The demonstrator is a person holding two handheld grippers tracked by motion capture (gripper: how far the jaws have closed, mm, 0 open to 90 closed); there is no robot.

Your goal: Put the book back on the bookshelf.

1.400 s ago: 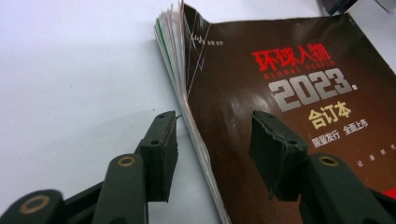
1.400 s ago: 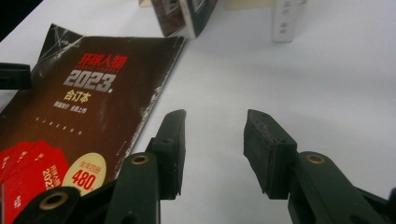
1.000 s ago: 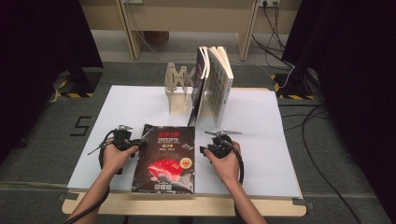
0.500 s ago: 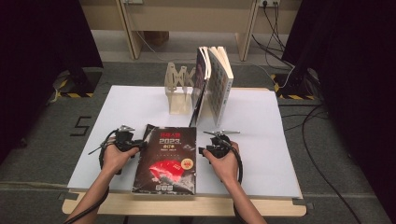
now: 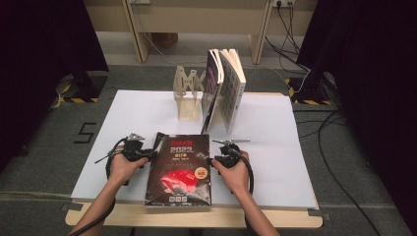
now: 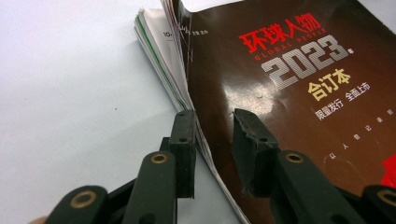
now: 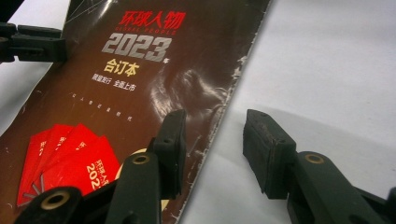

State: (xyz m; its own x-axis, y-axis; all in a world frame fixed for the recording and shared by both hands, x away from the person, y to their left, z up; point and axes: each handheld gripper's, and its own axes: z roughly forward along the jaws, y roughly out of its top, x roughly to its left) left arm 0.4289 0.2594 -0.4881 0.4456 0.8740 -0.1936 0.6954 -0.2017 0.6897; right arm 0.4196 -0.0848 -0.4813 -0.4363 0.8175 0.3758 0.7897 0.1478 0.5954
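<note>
A thick dark brown book (image 5: 179, 169) with red and silver lettering lies flat near the table's front edge. My left gripper (image 5: 147, 153) is at its left edge. In the left gripper view its jaws (image 6: 214, 116) have just been closing. One jaw stands outside the curled-up cover edge and pages, the other over the cover (image 6: 280, 60), with a gap left between them. My right gripper (image 5: 214, 161) sits at the book's right edge, open. One of its jaws (image 7: 215, 116) hangs over the cover (image 7: 140, 70), the other over the white table. The left gripper (image 7: 32, 42) shows far off at the opposite edge.
A wooden book stand (image 5: 189, 93) is at the back of the white table top (image 5: 123, 123). Two or three upright books (image 5: 223, 88) lean beside it, right behind the flat book. The table's wooden front edge (image 5: 196, 216) runs just below the book.
</note>
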